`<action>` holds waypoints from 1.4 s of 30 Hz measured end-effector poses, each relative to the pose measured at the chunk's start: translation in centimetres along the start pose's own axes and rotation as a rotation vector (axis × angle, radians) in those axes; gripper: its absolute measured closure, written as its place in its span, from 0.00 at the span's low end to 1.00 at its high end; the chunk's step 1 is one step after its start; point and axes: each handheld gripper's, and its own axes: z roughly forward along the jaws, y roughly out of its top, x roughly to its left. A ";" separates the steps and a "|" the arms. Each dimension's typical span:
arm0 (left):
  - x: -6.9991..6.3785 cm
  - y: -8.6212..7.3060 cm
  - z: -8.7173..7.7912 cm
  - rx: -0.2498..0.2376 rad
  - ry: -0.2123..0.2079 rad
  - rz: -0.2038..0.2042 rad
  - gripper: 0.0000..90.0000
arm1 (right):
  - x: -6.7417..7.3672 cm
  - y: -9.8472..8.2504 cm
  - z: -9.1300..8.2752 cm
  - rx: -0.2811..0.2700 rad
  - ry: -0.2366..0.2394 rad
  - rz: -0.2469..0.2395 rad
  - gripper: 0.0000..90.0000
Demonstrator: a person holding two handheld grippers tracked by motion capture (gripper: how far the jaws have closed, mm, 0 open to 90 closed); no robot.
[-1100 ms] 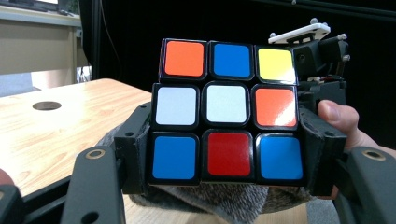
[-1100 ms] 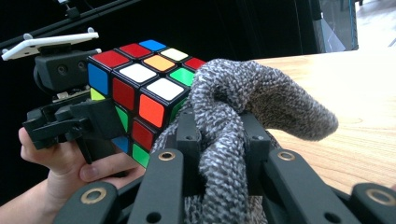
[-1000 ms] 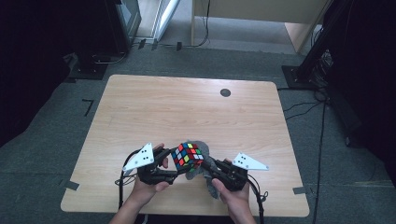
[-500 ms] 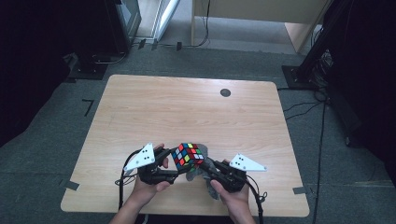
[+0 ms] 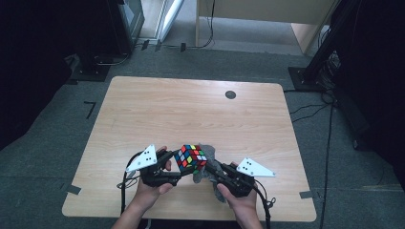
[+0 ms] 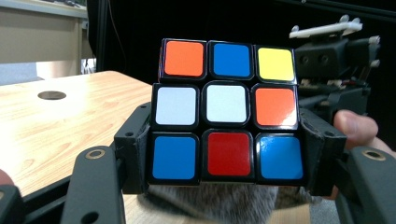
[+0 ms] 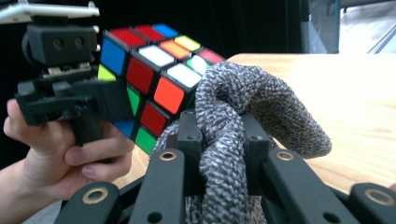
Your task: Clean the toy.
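Grey cloth (image 7: 243,112) in right gripper (image 7: 219,140), level.

The Rubik's cube (image 6: 227,116) showed orange, blue, yellow, white and red stickers on black. The cloth (image 7: 243,107) was speckled grey knit; the tabletop (image 5: 191,109) was pale woodgrain.

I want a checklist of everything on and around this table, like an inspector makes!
Surface: light wooden table, a dark round hole near the far edge.
Job's things: puzzle cube held above the near edge; grey knitted cloth against it.
Clutter: nothing seen.
Grippers: left gripper clamps the cube; right gripper pinches the cloth.
Cables: one trails from each gripper; more cables lie on the floor.
Surroundings: grey carpet, dark stands, a wooden desk beyond.
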 end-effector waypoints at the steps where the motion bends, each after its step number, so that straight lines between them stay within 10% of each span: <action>1: 0.0 0.0 0.0 0.000 0.001 -0.002 0.38 | 0.1 -0.2 0.2 0.013 0.005 0.003 0.85; 28: 1.2 0.0 -0.7 -0.013 0.013 -0.053 0.38 | 1.2 -0.5 0.3 -0.001 0.017 -0.044 0.85; 36: 0.0 -0.6 1.1 0.220 0.164 0.146 0.38 | 0.8 2.0 -2.3 -0.106 -0.098 -0.102 0.85; 40: -1.8 -1.0 3.1 0.383 0.199 0.279 0.38 | 2.4 2.5 -2.0 -0.071 -0.118 -0.194 0.84; 42: -2.4 -1.1 4.0 0.420 0.190 0.280 0.38 | 3.6 2.1 -1.0 -0.019 -0.135 -0.273 0.84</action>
